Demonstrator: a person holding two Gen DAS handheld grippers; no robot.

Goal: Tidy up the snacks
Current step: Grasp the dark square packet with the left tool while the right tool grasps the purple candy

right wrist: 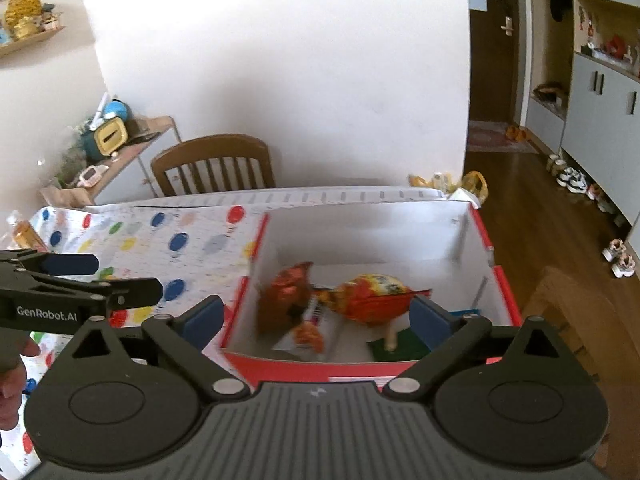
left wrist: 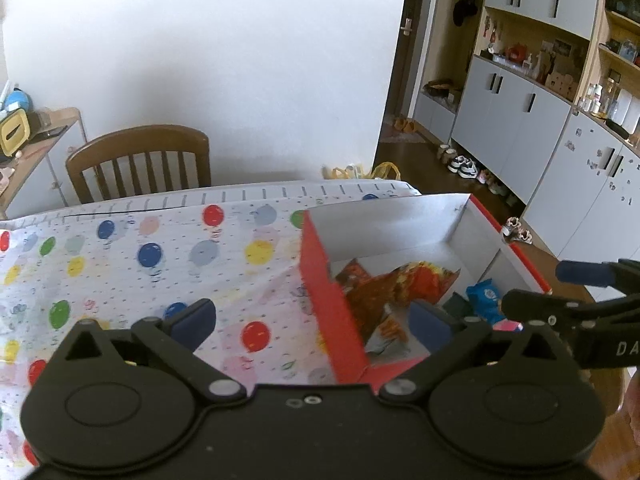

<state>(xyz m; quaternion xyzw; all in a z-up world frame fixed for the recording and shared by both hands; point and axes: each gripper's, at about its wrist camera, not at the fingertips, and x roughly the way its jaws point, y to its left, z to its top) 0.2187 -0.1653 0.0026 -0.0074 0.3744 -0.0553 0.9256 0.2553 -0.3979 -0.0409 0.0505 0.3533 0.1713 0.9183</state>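
Observation:
A red cardboard box point(right wrist: 304, 366) with a white inside stands on the balloon-print tablecloth point(left wrist: 168, 256). It holds several snack packets: an orange-red bag point(right wrist: 376, 296), a brown-red packet point(right wrist: 286, 300) and a green packet point(right wrist: 394, 346). In the left wrist view the box's red wall point(left wrist: 332, 300) is in front, with the orange bag point(left wrist: 400, 288) and a blue packet point(left wrist: 486, 296) inside. My left gripper point(left wrist: 312, 320) is open and empty, straddling the box's left wall. My right gripper point(right wrist: 316, 320) is open and empty above the box's near wall.
A wooden chair point(left wrist: 140, 160) stands behind the table by the white wall. A side table point(right wrist: 132, 144) with clutter is at the far left. Grey cabinets point(left wrist: 520, 120) and shoes on the wooden floor are at the right. A yellow snack packet point(right wrist: 26, 234) lies at the table's left edge.

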